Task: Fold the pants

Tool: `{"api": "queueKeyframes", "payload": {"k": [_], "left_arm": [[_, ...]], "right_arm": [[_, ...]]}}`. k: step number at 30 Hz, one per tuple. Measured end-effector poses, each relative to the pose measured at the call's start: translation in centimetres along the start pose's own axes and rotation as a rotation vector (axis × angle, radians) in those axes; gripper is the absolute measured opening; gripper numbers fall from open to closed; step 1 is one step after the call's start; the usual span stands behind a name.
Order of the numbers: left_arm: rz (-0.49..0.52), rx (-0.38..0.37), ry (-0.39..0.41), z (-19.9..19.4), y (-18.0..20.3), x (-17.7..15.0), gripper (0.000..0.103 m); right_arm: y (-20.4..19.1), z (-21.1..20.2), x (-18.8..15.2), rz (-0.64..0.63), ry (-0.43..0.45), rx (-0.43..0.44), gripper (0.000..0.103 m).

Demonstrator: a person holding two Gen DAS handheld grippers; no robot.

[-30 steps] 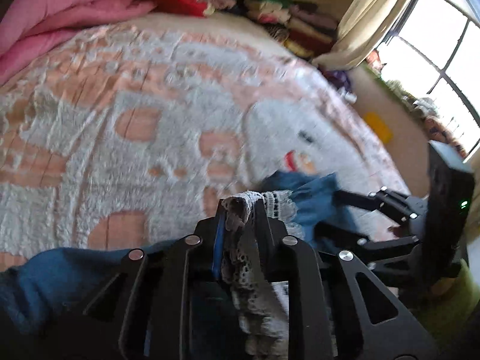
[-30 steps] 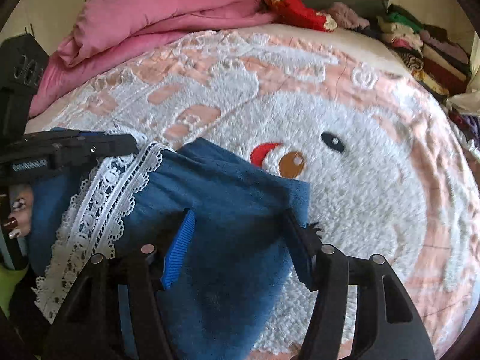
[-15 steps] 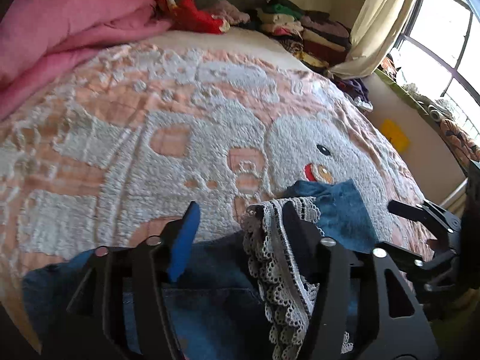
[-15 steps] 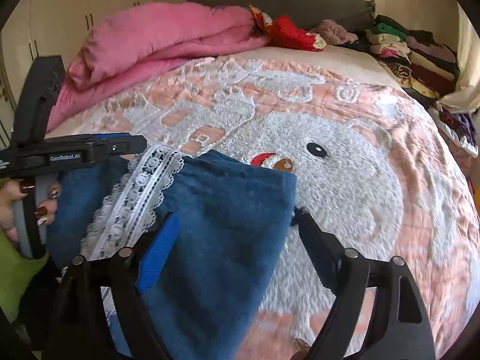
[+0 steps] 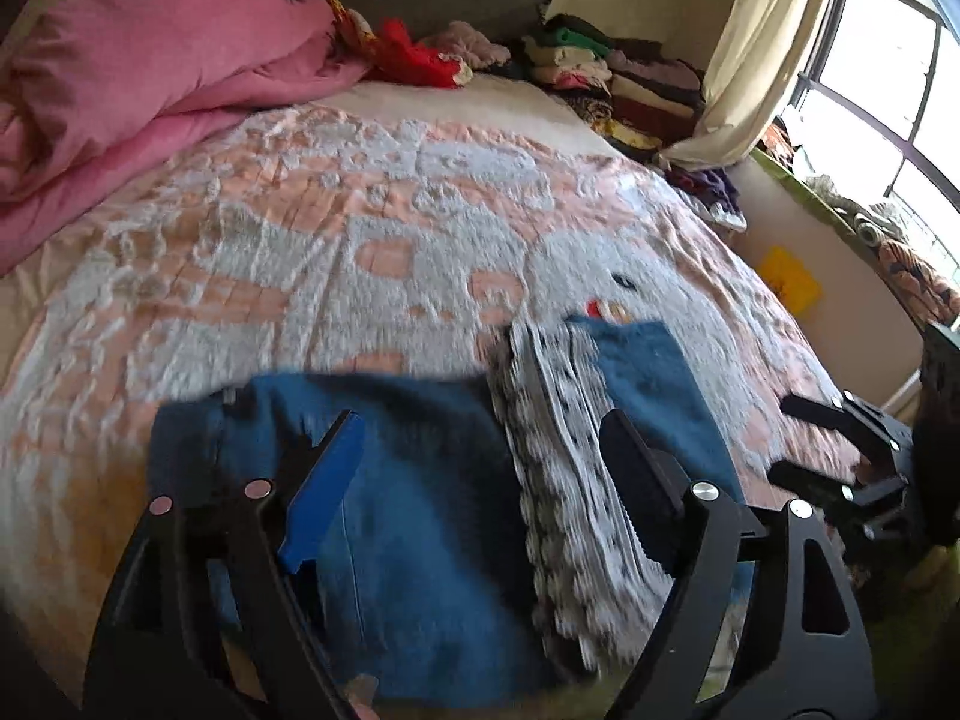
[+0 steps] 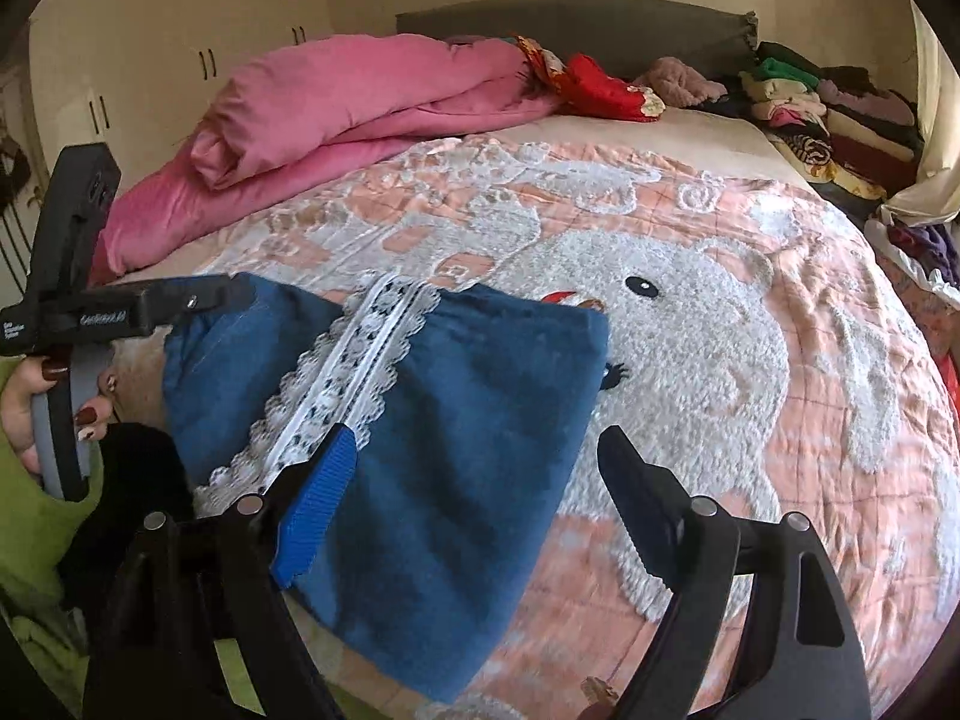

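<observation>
Blue denim pants point(image 6: 480, 396) with a white lace strip point(image 6: 354, 372) lie folded near the front edge of the bedspread point(image 6: 690, 360). In the left wrist view the same pants point(image 5: 420, 510) and lace point(image 5: 570, 480) lie below my left gripper point(image 5: 480, 462). Its jaws are opening and hover above the cloth, with nothing pressed between the pads. My right gripper point(image 6: 480, 492) stands open over the right part of the pants, holding nothing. A hand point(image 6: 36, 408) holds the left tool, whose fingers point(image 6: 180, 303) show at the left edge of the right wrist view.
A rolled pink duvet point(image 6: 360, 102) lies at the back left of the bed. A red garment point(image 6: 606, 90) and stacks of folded clothes point(image 6: 828, 114) sit at the back right. A curtain point(image 5: 756, 60) and a window point(image 5: 888, 90) are on the right, cupboards point(image 6: 180, 30) behind.
My left gripper has let go of the lace edge and spread its jaws. The right jaws have widened too. Both grippers have drawn back and up, and the pants stay flat on the bed.
</observation>
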State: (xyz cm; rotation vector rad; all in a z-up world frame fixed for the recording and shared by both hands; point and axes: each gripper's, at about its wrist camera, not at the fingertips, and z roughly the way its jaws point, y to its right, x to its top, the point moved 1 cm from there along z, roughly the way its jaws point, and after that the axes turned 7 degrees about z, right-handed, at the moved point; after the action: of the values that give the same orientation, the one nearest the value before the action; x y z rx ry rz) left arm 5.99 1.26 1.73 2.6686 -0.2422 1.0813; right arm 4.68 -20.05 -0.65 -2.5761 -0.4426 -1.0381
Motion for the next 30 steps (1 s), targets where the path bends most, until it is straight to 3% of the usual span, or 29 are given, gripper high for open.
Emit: {"api": "queueKeyframes", "payload": {"k": [4, 10, 12, 18, 23, 25, 30], "left_arm": [[-0.017, -0.039, -0.040, -1.0, 0.5, -2.1, 0.070], [0.081, -0.081, -0.087, -2.5, 3.7, -4.9, 0.040], [0.145, -0.100, -0.105, -2.8, 5.4, -5.7, 0.036], [0.333, -0.075, -0.155, -1.9, 9.3, -7.2, 0.036], [0.369, -0.054, -0.203, 0.0, 9.9, -7.9, 0.035], [0.381, -0.025, -0.229, 1.1, 9.8, -8.4, 0.011], [0.346, -0.044, -0.203, 0.2, 8.8, -8.0, 0.006]], "right_arm": [[-0.8, -0.1, -1.1, -0.011, -0.023, 0.033, 0.082], [-1.2, -0.6, -2.3, -0.023, -0.027, 0.049, 0.082], [-1.1, -0.9, -2.5, -0.013, -0.022, 0.059, 0.082], [-0.7, -1.3, -3.1, 0.010, -0.019, 0.074, 0.082], [-0.7, -1.2, -3.6, 0.022, -0.029, 0.099, 0.082], [-0.9, -0.7, -3.8, 0.022, -0.044, 0.108, 0.082], [-2.1, 0.2, -4.0, -0.001, -0.077, 0.123, 0.082]]}}
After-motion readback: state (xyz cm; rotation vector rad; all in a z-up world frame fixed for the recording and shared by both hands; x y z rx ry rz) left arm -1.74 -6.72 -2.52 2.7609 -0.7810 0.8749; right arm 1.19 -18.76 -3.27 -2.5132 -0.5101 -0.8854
